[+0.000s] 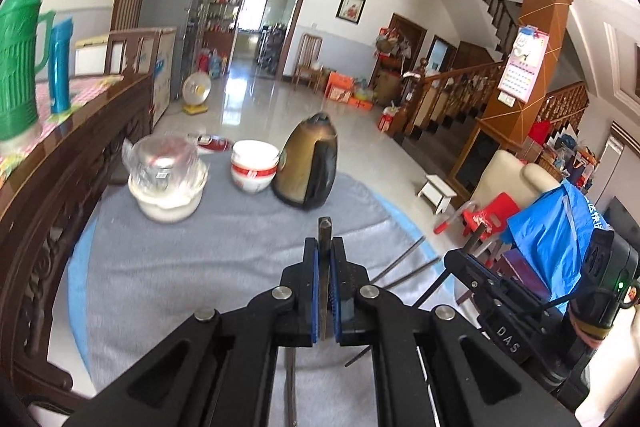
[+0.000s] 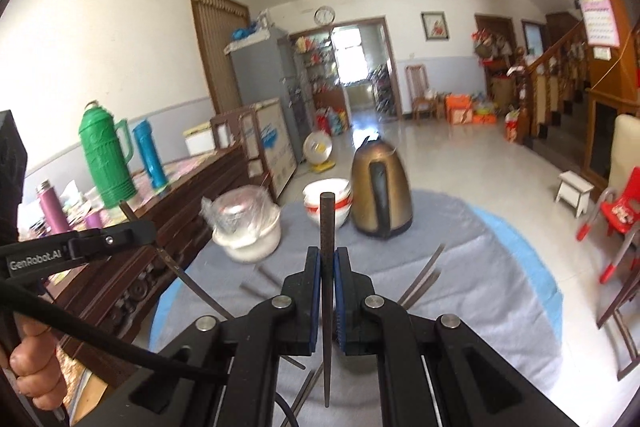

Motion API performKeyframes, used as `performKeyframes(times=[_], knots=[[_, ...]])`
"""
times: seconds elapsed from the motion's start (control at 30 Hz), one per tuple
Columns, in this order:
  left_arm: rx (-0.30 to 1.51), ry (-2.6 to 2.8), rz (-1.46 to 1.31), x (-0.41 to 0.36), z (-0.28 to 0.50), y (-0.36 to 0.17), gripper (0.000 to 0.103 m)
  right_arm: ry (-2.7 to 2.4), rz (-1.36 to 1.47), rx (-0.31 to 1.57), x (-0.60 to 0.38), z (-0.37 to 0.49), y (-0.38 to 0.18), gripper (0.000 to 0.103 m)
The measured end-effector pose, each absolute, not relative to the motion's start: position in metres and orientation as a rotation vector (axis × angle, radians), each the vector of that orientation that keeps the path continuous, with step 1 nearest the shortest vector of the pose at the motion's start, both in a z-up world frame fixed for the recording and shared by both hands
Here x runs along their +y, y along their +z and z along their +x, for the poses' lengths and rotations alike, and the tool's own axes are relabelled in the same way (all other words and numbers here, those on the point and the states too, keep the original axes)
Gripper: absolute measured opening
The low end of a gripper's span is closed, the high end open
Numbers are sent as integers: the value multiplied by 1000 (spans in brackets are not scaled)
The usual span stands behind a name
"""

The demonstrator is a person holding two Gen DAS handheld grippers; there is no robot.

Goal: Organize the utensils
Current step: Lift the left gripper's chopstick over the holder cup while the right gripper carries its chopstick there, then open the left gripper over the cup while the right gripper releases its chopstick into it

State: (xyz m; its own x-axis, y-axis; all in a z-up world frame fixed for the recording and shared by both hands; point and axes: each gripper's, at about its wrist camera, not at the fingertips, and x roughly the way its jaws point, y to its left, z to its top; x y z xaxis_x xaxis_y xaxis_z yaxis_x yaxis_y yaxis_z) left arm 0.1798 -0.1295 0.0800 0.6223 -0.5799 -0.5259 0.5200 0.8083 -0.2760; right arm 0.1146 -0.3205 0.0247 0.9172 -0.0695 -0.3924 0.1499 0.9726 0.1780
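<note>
My left gripper is shut on a dark chopstick that stands up between its blue pads above the grey towel. My right gripper is shut on another dark chopstick, held upright over the table. Several loose dark chopsticks lie on the towel to the right and beneath the right gripper; some also show in the left wrist view. The left gripper also shows at the left edge of the right wrist view, its chopstick slanting down.
At the far side of the towel stand a plastic-covered white pot, stacked white and red bowls and a bronze kettle. A dark wooden table with a green thermos and a blue flask is at the left.
</note>
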Motion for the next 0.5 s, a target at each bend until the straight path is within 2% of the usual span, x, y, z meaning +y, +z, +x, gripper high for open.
performKeyframes(times=[0.33, 0.5], knots=[[539, -620, -99, -169, 194, 80, 5, -229, 185, 180, -335, 126, 36, 7], [527, -592, -55, -193, 202, 60, 5, -236, 183, 218, -339, 147, 17, 7]])
